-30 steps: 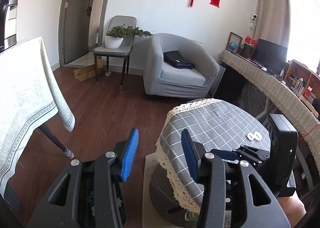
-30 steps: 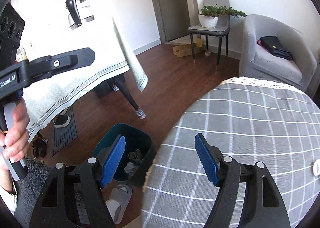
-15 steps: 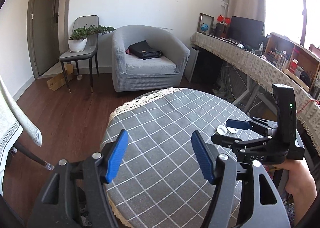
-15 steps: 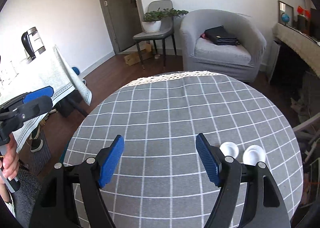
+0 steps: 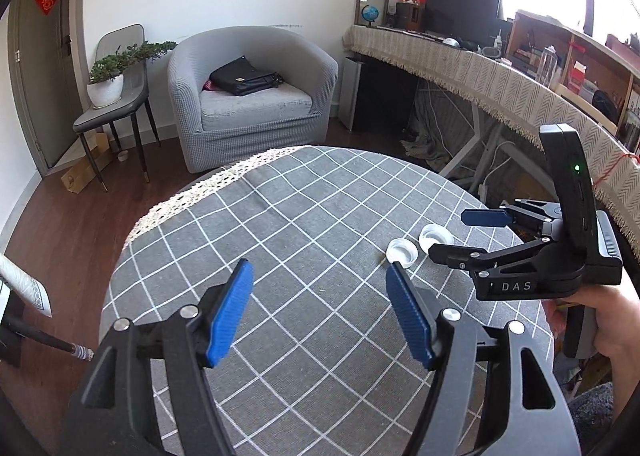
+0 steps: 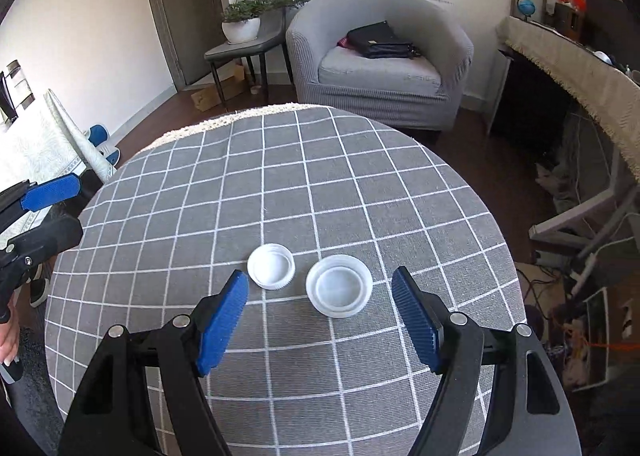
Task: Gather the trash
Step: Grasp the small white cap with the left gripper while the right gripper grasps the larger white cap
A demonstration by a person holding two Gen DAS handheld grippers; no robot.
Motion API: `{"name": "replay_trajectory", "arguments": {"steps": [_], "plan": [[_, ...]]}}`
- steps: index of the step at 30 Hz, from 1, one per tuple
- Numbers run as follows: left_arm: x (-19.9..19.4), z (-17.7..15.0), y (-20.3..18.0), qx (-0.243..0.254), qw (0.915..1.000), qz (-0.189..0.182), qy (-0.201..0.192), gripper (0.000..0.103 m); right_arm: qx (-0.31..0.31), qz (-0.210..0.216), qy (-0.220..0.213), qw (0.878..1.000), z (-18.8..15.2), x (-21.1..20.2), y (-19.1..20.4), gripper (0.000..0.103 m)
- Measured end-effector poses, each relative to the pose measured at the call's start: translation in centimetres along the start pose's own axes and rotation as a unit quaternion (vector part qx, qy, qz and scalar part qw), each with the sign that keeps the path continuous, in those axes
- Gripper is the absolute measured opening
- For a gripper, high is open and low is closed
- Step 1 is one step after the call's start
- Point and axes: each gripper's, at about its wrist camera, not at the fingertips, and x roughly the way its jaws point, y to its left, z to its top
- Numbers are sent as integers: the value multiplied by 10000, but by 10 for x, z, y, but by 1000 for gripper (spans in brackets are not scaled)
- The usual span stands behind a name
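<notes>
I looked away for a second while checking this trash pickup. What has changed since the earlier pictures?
Both grippers swung from the floor side over the round checked table. The right gripper now hangs open just short of the two white caps. The left gripper has just been opening, with nothing between its jaws. Nothing was grasped; the caps lie where they were.

A round table [image 6: 280, 183] is draped in a grey cloth with a white grid and a lace fringe along its edge from 10 to 12 o'clock. In the right wrist view two white plastic lids lie on it, open side up, toward 6 o'clock: the smaller lid [image 6: 271, 266] just beside the wider lid [image 6: 339, 291], at its 9 o'clock, not touching.
</notes>
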Motion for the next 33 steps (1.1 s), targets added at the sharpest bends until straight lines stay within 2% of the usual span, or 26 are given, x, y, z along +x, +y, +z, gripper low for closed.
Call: {"name": "replay_trajectory", "arguments": {"steps": [7,9,12,15,19,25,27,29,33], "plan": [[41,5,-23,334,9990,-131,281,72,-325,77,419,9986,-2,25,-8,60],[48,5,-30,383,9986,-232,297,72,-398,77,385,9984,-1,25,-9,58],[59,4,-38,443,9975,-383,399,72,-436,90,362,9984,1,25,-9,47],[68,5,-47,572,9967,-394,417,72,-534,53,338,9980,1,23,-5,42],[78,6,-58,730,9956,-337,475,72,-451,52,228,9987,3,17,-13,41],[97,7,-64,696,9952,-318,608,69,-67,97,-13,9999,3,3,-38,41],[103,8,-67,749,9946,-259,675,66,-37,83,-20,10000,2,2,-43,41],[108,8,-67,737,9943,-245,728,55,23,106,-39,9999,0,1,-47,41],[112,9,-68,639,9946,-238,777,49,105,180,-77,9998,-1,-2,-50,41]]}}
